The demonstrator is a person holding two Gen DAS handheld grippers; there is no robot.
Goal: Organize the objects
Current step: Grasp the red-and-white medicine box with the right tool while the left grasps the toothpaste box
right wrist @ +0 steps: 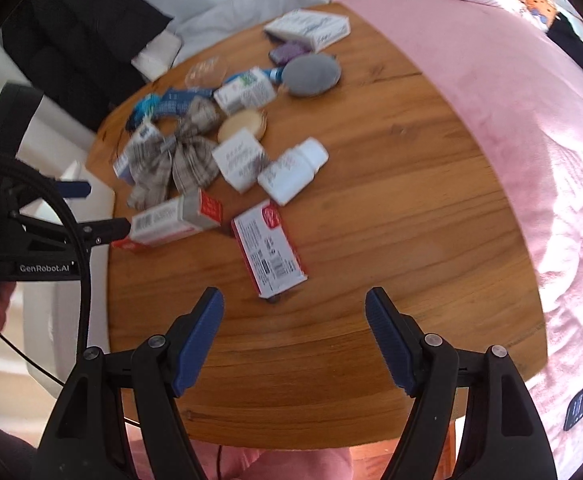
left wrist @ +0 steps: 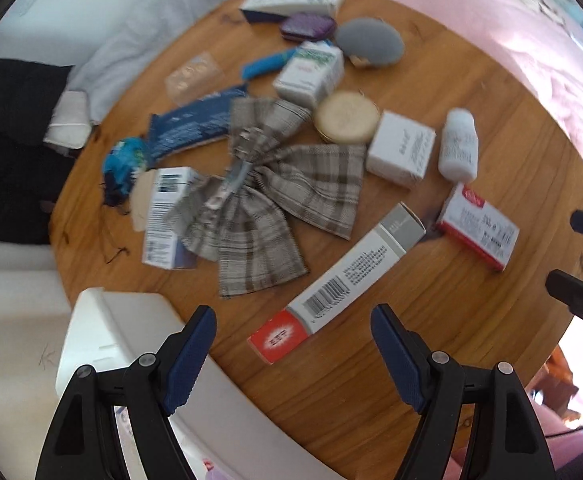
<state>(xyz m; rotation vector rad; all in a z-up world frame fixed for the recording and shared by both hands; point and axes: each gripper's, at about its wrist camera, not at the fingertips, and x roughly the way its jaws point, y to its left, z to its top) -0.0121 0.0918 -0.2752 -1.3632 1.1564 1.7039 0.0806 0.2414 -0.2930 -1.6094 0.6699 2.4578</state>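
Both grippers hang nearest, jaws spread and empty: the left gripper (left wrist: 293, 322) above the near end of a long grey-and-red box (left wrist: 341, 276), the right gripper (right wrist: 294, 306) just short of a red-and-white box (right wrist: 268, 249). Beyond them, the round wooden table (right wrist: 391, 240) carries scattered clutter: a plaid bow (left wrist: 267, 196) at centre, a white bottle (left wrist: 458, 145) to its right, a white bin (left wrist: 103, 344) at the near left edge.
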